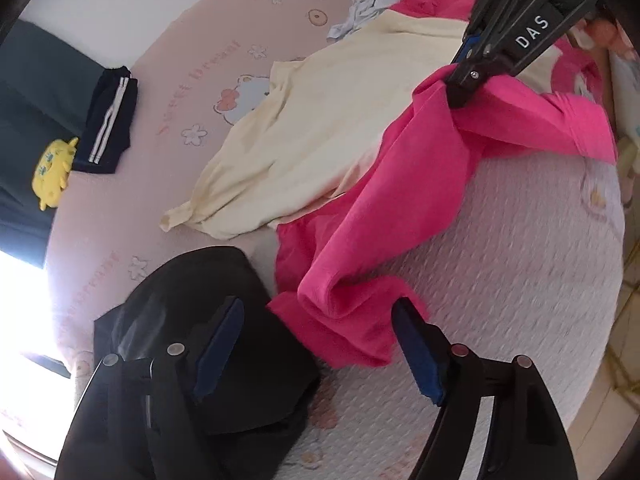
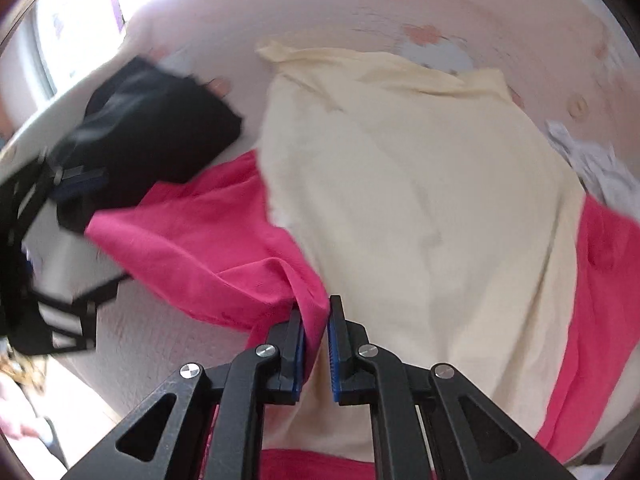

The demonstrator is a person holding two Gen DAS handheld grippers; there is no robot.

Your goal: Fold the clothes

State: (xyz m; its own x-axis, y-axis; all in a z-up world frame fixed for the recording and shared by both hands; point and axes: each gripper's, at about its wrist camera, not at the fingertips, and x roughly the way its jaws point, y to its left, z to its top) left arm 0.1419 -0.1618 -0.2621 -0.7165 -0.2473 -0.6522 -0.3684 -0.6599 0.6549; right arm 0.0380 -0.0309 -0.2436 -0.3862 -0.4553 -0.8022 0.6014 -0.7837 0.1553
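Note:
A bright pink garment [image 1: 380, 220] lies crumpled on the pink bed, partly under a cream garment [image 1: 304, 136]. My right gripper [image 2: 316, 328] is shut on a fold of the pink garment [image 2: 224, 256] and lifts it; it also shows in the left wrist view [image 1: 460, 92] at the upper right. My left gripper [image 1: 320, 344] is open, its fingers on either side of the pink garment's lower end, not closed on it. A black garment [image 1: 208, 320] lies under the left finger. The cream garment [image 2: 420, 208] fills the right wrist view.
A folded navy garment with white stripes [image 1: 108, 120] and a yellow plush toy [image 1: 52, 172] lie at the bed's far left edge. A white crumpled garment [image 1: 372, 4] lies at the back. The bedsheet [image 1: 520, 280] ends at a tiled floor on the right.

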